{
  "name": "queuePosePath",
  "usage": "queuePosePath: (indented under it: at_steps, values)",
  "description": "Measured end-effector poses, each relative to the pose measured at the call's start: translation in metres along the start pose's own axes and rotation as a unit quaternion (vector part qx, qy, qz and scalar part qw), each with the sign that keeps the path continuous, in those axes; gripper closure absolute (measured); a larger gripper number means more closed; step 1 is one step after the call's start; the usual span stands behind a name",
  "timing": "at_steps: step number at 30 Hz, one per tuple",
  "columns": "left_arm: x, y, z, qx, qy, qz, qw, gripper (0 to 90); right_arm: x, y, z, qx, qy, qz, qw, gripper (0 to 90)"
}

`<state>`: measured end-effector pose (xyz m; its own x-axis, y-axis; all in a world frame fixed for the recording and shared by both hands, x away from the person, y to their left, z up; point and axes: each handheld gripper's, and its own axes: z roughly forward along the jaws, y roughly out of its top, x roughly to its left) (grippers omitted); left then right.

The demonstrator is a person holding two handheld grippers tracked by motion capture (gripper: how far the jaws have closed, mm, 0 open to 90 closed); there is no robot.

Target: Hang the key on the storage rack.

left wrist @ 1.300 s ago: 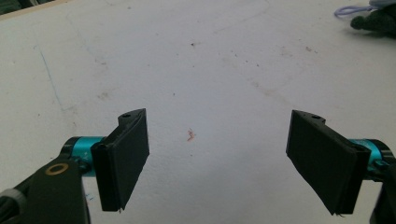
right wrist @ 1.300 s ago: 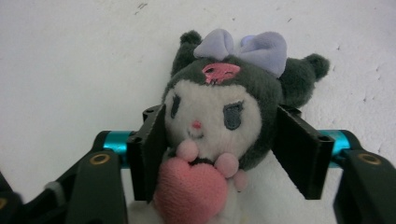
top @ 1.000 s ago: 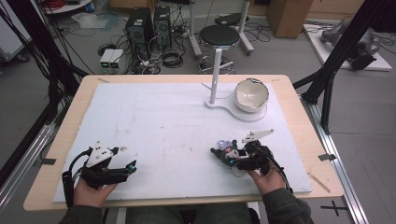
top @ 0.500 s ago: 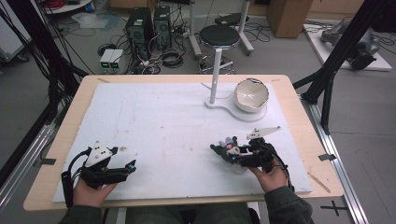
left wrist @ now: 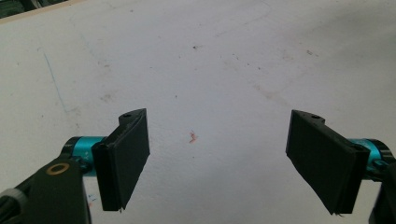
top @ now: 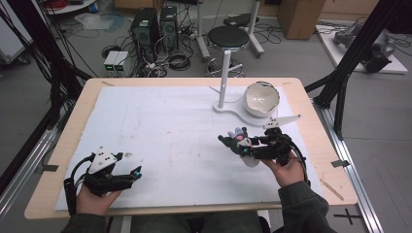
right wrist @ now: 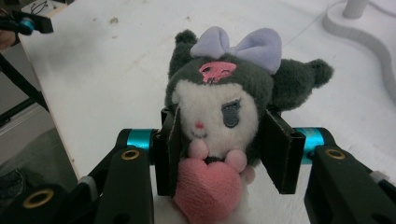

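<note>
right tool (top: 243, 145) lifted off the desk (top: 160, 126), plush toy (top: 237, 141) clamped between its jaws and raised with it, now nearer the bowl (top: 261, 98)

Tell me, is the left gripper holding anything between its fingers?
No, the left gripper has its fingers spread wide over the bare white table.

Lab: computer towers (top: 154, 24), floor cables (top: 175, 58).

Each gripper, left gripper (top: 137, 171) and right gripper (top: 241, 145), has a black body, flat black jaws on turquoise cylinders, brass-ringed pivots, a grey three-cornered top plate and a black cable. The person's sleeves (top: 301, 206) are dark green.
</note>
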<state>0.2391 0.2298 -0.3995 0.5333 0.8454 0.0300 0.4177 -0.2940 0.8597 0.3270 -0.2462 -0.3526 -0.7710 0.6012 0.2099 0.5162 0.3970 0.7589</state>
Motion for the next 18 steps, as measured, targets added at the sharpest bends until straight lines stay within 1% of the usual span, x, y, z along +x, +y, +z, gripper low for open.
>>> queuePosePath:
  at_steps: [6, 12, 15, 18]
  values:
    - [0.001, 0.0, 0.0, 0.001, 0.0, 0.001, 1.0, 21.8, 0.0, 0.019, -0.005, -0.006, 0.001, -0.011, 0.9999, 53.3]
    - [0.001, 0.0, -0.001, 0.0, 0.0, 0.001, 1.0, 21.8, -0.002, 0.032, -0.009, -0.014, 0.0, -0.018, 0.9997, 53.3]
    - [0.001, 0.0, -0.001, 0.001, 0.0, 0.0, 1.0, 21.8, -0.003, 0.038, -0.01, -0.013, 0.002, -0.016, 0.9998, 53.3]
    - [0.001, 0.0, -0.001, 0.0, 0.0, 0.0, 1.0, 21.8, -0.004, 0.042, -0.011, -0.018, 0.004, -0.015, 0.9997, 53.3]
